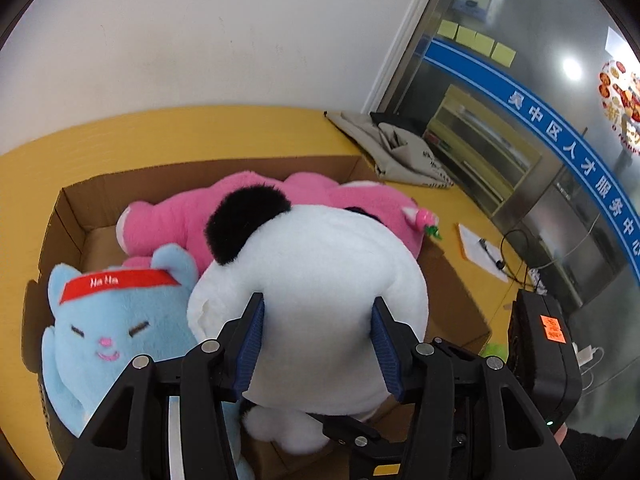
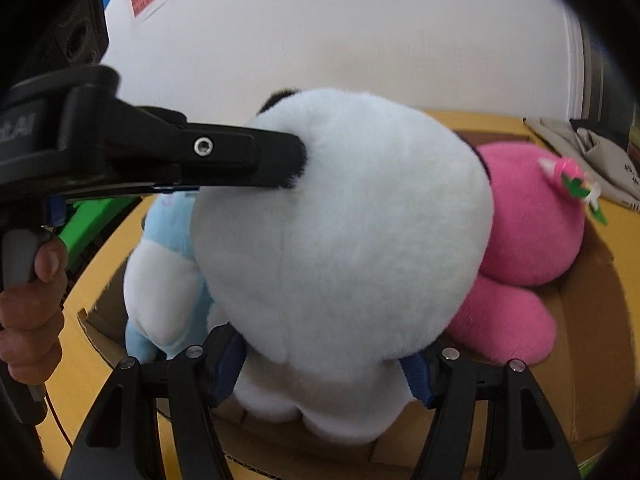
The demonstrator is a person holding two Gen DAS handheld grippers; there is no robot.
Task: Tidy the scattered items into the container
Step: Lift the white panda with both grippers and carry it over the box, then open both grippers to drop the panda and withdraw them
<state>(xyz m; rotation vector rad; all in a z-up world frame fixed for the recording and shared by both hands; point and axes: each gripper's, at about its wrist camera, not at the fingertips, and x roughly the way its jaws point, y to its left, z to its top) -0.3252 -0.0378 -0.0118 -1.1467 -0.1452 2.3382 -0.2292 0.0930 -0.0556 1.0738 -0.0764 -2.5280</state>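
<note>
A big white plush with black ears [image 1: 320, 272] hangs over an open cardboard box [image 1: 72, 208] on a yellow table. My left gripper [image 1: 318, 332] is shut on the plush's white body, its blue pads pressed into both sides. My right gripper [image 2: 324, 368] grips the same white plush [image 2: 344, 220] low down, the fingers sunk into its fur. The left gripper's finger [image 2: 224, 152] presses the plush's upper left in the right wrist view. A pink plush [image 1: 248, 208] and a light blue cat plush [image 1: 108, 332] lie inside the box.
A grey cloth bag [image 1: 400, 148] lies at the table's back right. A notepad with a pen [image 1: 480, 252] and a cable sit right of the box. A black device [image 1: 544, 352] stands at the right. A white wall is behind the table.
</note>
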